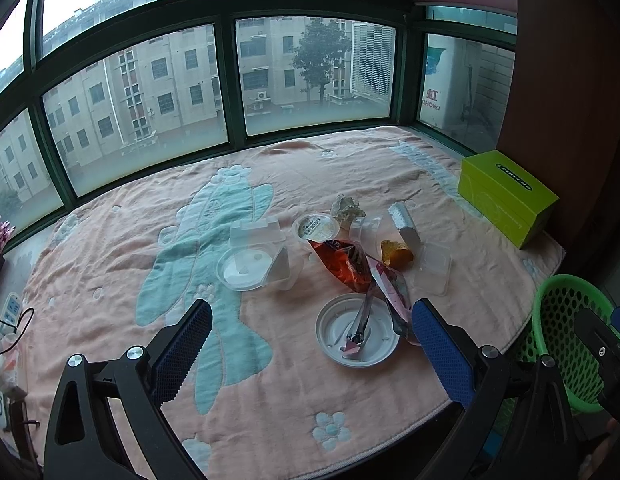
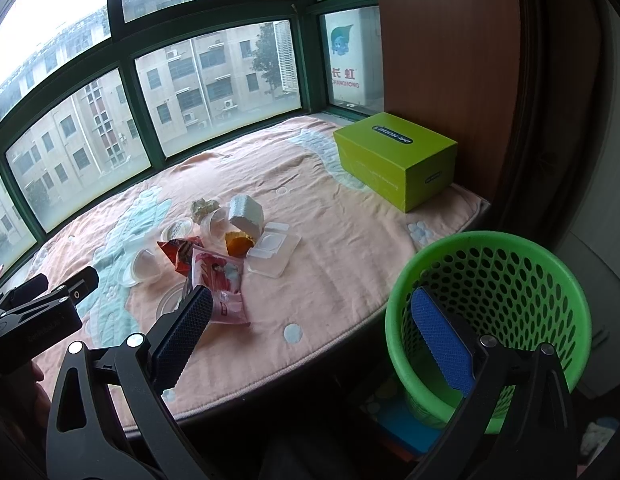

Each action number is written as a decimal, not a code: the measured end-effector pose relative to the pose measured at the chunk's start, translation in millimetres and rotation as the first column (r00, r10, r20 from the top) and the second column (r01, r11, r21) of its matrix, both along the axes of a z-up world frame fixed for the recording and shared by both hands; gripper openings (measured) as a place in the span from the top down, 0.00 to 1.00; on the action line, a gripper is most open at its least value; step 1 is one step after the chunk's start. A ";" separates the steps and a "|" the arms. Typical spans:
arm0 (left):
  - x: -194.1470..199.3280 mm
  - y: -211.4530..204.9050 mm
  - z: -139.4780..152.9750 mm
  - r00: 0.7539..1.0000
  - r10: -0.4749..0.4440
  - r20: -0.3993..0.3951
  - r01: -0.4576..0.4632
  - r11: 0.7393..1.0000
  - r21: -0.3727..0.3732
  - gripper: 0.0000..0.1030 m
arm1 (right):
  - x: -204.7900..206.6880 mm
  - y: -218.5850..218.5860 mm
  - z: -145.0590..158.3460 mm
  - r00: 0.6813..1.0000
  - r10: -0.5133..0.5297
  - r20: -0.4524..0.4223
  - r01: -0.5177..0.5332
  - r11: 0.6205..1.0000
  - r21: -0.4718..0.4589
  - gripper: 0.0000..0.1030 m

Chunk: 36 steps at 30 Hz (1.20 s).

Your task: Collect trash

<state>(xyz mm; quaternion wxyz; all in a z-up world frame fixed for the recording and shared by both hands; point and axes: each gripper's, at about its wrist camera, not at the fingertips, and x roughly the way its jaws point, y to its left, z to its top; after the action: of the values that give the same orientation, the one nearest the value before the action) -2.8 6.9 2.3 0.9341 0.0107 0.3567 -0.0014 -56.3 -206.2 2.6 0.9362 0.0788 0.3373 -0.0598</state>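
Both grippers are spread wide and empty: my left gripper [image 1: 312, 350] hovers over the near part of the pink blanket [image 1: 270, 420], my right gripper [image 2: 312, 338] hangs off the table's near right edge, beside the green basket [image 2: 490, 240]. As far as I can see, nothing is binned yet. The trash sits in a loose cluster mid-table: an orange snack bag [image 1: 344, 266], a pink wrapper [image 2: 220, 280] and a white lid [image 1: 356, 336] nearest me, with clear plastic tubs [image 1: 256, 258] to the left. I judge the wrapper the easiest first pick. I would come down on its raised edge, pinch only the film and not the blanket, then carry it right to the basket. The lid holds a crumpled strip of foil wrapper [image 1: 360, 326]; the basket's visible inside looks empty. The green box [image 2: 394, 160] far right stays put.
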 end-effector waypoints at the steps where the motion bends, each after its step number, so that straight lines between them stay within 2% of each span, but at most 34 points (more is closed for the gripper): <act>1: 0.1 0.1 -0.1 1.000 0.001 0.001 -0.001 1.000 0.002 0.06 | 0.1 0.0 0.1 1.000 0.000 0.000 0.000 1.000 0.001 0.05; 23: -0.8 11.7 -7.7 1.000 0.006 -0.011 -0.006 1.000 -0.001 0.06 | 5.4 0.8 -7.8 1.000 0.003 -0.014 -0.003 1.000 0.004 0.05; 36: 21.5 17.5 -20.0 0.998 0.028 -0.059 -0.028 1.000 0.005 0.06 | 24.5 4.8 -18.8 0.998 0.026 -0.061 -0.025 1.000 0.005 0.05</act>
<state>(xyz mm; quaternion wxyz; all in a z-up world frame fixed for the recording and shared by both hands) 18.8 24.4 -17.8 0.9230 0.0076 0.3845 0.0121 -31.8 -201.4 -16.2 0.9260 0.0747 0.3668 -0.0495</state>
